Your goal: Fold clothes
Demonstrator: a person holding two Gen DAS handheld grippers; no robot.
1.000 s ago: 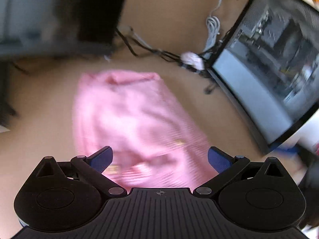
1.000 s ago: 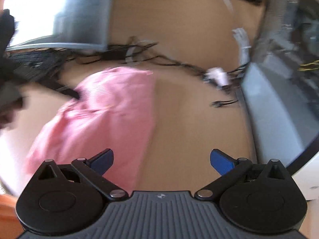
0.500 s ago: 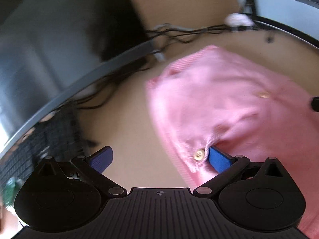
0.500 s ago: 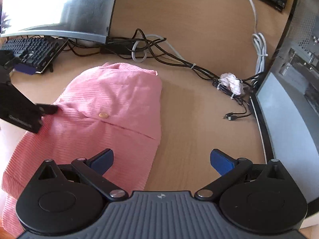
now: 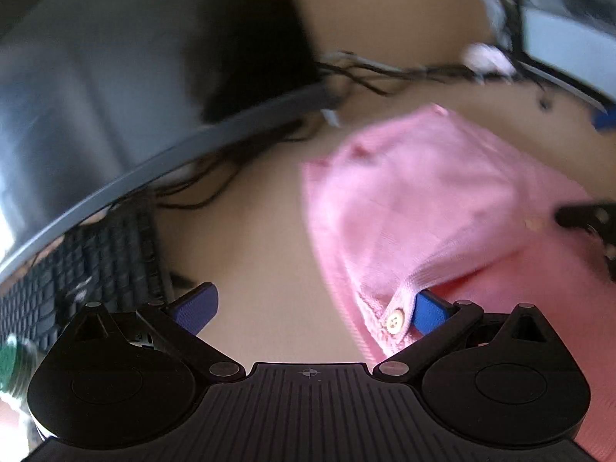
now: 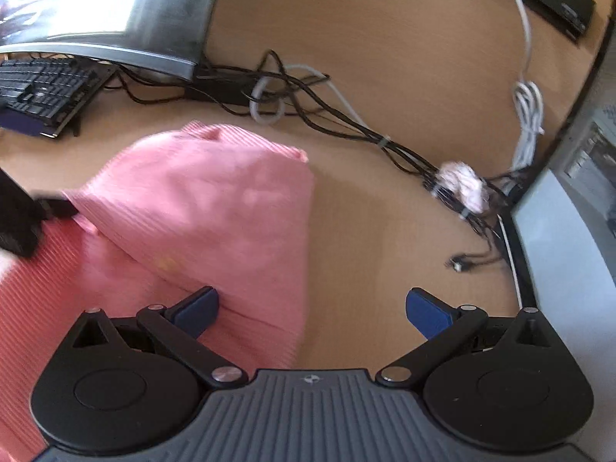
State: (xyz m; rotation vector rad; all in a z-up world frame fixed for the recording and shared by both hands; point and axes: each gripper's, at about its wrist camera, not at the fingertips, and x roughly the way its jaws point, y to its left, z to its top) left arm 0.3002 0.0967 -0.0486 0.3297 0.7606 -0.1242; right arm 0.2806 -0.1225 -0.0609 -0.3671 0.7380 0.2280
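Observation:
A pink ribbed garment [image 5: 431, 200] with a cream button [image 5: 393, 322] lies on the wooden desk; it also shows in the right wrist view [image 6: 200, 215]. My left gripper [image 5: 312, 308] is open at its left edge, the right fingertip [image 5: 429, 310] tucked under a folded flap by the button. My right gripper [image 6: 312, 306] is open over the garment's right edge, its left fingertip [image 6: 198, 308] on the cloth. Each gripper shows as a dark shape in the other's view, the right one [image 5: 589, 219] and the left one [image 6: 23, 215].
A curved monitor [image 6: 100, 11] and black keyboard [image 6: 42, 88] stand at the left. A tangle of cables [image 6: 308, 104] and a crumpled tissue [image 6: 462, 184] lie behind the garment. A second monitor [image 6: 569, 238] stands at the right. A green-capped bottle [image 5: 15, 369] is near the left gripper.
The left gripper swung from above the garment to its left edge and slid a fingertip under the button flap. The right gripper moved closer over the right edge. The flap has lifted.

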